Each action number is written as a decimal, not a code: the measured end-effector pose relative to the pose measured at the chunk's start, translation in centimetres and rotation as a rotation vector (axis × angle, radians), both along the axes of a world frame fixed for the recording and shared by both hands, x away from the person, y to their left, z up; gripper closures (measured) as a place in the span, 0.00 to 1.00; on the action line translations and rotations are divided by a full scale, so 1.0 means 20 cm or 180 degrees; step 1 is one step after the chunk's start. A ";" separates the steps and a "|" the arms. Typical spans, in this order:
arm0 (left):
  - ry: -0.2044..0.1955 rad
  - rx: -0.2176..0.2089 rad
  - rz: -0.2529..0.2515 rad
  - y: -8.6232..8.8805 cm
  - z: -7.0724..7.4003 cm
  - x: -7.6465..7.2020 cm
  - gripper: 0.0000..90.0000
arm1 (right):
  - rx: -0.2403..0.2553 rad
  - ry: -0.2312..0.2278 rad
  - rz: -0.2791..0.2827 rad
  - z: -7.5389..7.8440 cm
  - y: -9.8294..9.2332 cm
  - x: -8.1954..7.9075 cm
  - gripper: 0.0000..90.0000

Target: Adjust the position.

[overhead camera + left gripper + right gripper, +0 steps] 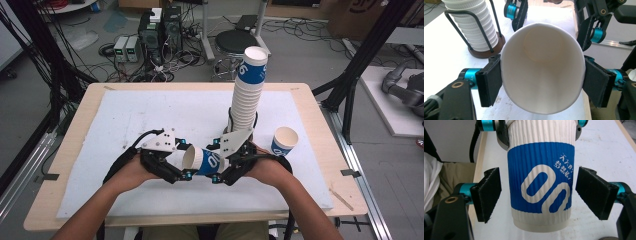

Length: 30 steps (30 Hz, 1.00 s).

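Left gripper point(186, 165) at mid-surface, near the front edge, jaws pointing rightward, pads pressed on the rim of a sideways cup point(202, 161). Right gripper point(220, 167) opposite, pointing leftward, jaws apart with gaps either side of the cup's base. Forearms entering over the front edge.

A tall stack of white ribbed paper cups point(246, 97) in a black wire holder stands just beyond the claws; a lone blue-and-white paper cup point(284, 140) lies to their right.
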State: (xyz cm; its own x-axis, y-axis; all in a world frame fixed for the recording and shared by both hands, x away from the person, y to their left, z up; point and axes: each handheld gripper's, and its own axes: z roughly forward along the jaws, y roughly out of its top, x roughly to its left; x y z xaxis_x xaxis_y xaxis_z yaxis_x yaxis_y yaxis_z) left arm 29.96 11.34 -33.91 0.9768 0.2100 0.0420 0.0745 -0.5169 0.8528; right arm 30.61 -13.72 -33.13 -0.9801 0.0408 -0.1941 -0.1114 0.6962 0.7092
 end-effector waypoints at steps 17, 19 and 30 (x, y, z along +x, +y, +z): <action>0.0021 0.0280 -0.0025 -0.05 0.00 0.00 0.27 | -0.0440 -0.0099 0.0025 -0.04 0.10 0.00 0.24; 0.0036 0.0295 -0.0042 -0.05 0.00 0.00 0.27 | -0.0478 -0.0110 0.0050 -0.05 0.11 0.00 0.27; 0.0044 0.0338 0.0011 -0.08 -0.01 0.00 0.25 | -0.0585 -0.0172 0.0051 -0.07 0.12 0.00 0.29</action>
State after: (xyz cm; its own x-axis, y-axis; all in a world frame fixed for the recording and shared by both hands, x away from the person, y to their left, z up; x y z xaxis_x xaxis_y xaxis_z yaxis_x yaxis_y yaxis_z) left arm 29.97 9.76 -34.06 0.9767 0.2084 0.0507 0.0878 -0.6040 0.7921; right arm 30.59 -11.31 -34.52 -0.9683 -0.0158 -0.2493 -0.1581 0.8112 0.5629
